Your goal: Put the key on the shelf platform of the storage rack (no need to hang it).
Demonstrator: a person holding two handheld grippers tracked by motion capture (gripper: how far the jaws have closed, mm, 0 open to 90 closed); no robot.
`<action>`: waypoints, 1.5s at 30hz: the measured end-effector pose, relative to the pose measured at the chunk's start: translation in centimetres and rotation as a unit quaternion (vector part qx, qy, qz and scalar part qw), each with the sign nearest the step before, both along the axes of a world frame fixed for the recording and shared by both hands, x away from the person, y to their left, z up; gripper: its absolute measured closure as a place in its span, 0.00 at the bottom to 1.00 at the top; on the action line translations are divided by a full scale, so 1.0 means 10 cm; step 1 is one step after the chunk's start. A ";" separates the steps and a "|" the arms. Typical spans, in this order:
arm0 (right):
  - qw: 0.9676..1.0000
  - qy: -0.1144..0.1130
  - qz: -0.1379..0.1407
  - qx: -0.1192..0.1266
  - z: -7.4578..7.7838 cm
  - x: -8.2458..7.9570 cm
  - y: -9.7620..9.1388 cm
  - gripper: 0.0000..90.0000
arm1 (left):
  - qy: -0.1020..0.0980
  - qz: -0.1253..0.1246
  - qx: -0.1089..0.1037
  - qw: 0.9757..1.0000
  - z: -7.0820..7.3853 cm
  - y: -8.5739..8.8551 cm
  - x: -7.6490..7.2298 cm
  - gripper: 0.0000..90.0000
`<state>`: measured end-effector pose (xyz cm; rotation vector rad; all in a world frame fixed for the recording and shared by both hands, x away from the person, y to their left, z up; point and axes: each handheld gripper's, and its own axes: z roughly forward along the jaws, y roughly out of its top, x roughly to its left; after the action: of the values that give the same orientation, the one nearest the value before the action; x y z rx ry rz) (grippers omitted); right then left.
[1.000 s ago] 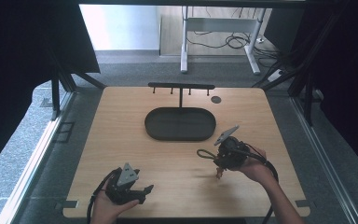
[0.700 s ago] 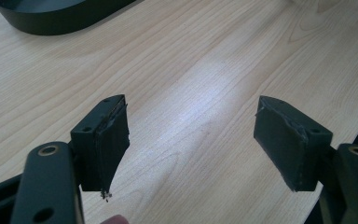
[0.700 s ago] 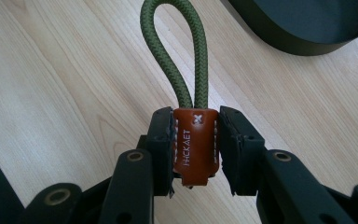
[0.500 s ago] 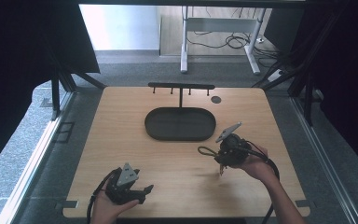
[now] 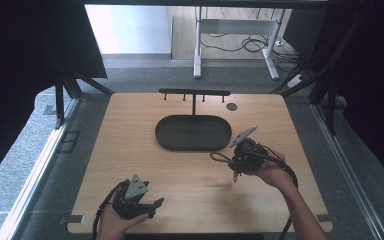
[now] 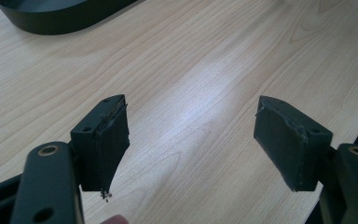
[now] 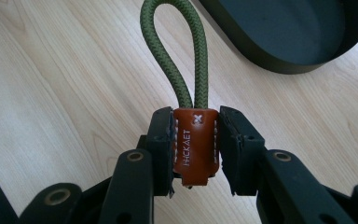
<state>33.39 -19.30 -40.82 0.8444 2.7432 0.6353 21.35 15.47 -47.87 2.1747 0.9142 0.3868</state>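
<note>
I hold the right gripper [image 7: 196,154] clenched on a green cord loop's [image 7: 175,51] brown leather tab [image 7: 196,142], just right of the oval black tray [image 5: 193,132]. Left gripper [image 6: 191,144] idles released, nearer me. Next, probably hanging it on the rack [image 5: 194,93] behind the tray.

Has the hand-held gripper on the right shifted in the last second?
No, the right hand-held gripper sits at the same spot beside the black oval tray on the wooden table.
</note>
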 end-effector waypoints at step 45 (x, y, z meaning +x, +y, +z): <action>1.000 -0.013 0.022 -0.014 0.24 0.33 0.46 0.75 | 0.006 -0.002 -0.002 1.000 -0.01 0.02 0.01 0.30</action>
<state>36.73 -14.73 -38.42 0.7659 2.7485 0.6106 21.44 15.64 -47.93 2.1777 0.9175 0.3703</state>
